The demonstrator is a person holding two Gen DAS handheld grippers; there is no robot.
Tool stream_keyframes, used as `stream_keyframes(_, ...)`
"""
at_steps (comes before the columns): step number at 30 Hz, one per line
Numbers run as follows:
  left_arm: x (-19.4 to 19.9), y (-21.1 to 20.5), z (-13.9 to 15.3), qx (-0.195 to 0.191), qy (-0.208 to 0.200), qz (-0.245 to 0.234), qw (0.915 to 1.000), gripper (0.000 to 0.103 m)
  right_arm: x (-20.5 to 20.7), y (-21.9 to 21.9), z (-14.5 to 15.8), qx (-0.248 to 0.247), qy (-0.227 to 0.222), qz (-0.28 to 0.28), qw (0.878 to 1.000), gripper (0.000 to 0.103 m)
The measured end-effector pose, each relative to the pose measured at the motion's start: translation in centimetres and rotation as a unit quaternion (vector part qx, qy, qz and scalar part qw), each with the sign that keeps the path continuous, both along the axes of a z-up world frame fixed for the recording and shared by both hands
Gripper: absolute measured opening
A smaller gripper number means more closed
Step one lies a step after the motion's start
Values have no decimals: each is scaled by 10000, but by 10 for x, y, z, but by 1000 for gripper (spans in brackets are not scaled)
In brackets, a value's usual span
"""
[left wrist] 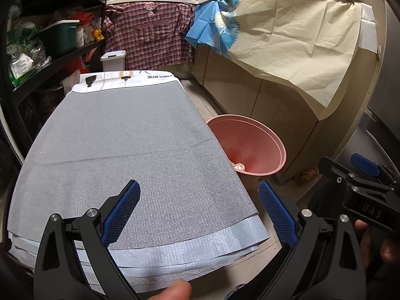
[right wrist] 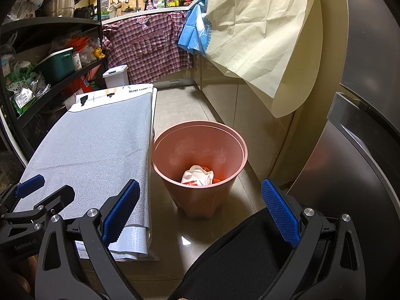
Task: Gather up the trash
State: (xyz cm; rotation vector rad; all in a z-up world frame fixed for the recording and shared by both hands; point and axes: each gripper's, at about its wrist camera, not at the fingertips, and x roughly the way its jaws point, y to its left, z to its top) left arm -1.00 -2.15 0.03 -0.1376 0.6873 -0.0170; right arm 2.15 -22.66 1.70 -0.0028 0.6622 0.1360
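Observation:
A pink trash bin point(right wrist: 200, 160) stands on the floor right of a grey-covered table point(right wrist: 95, 145). Crumpled white and red trash point(right wrist: 198, 176) lies in its bottom. In the left wrist view the bin point(left wrist: 252, 145) shows past the table's right edge, with a bit of trash point(left wrist: 238, 167) visible inside. My left gripper point(left wrist: 200, 212) is open and empty above the table's point(left wrist: 125, 145) near right corner. My right gripper point(right wrist: 200, 212) is open and empty, above the floor just in front of the bin. The right gripper also shows in the left wrist view point(left wrist: 360, 172).
Kitchen cabinets point(right wrist: 250, 115) draped with a cream sheet point(right wrist: 262, 32) run along the right. A steel fridge point(right wrist: 362, 150) stands at right. A black shelf rack point(right wrist: 50, 57) with clutter stands at left. A small white lidded bin point(right wrist: 116, 75) stands behind the table.

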Motion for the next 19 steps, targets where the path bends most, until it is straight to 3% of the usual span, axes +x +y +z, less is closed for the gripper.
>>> stream_keyframes(8,-3,2,-2,-156,-79,-121,9998,93,0,0,0,4,2,-3,10000,96)
stream_keyframes(19,-1,3,-1,-51,-69,-42,10000,93,-1,2,0,6,6,-2,10000,96)
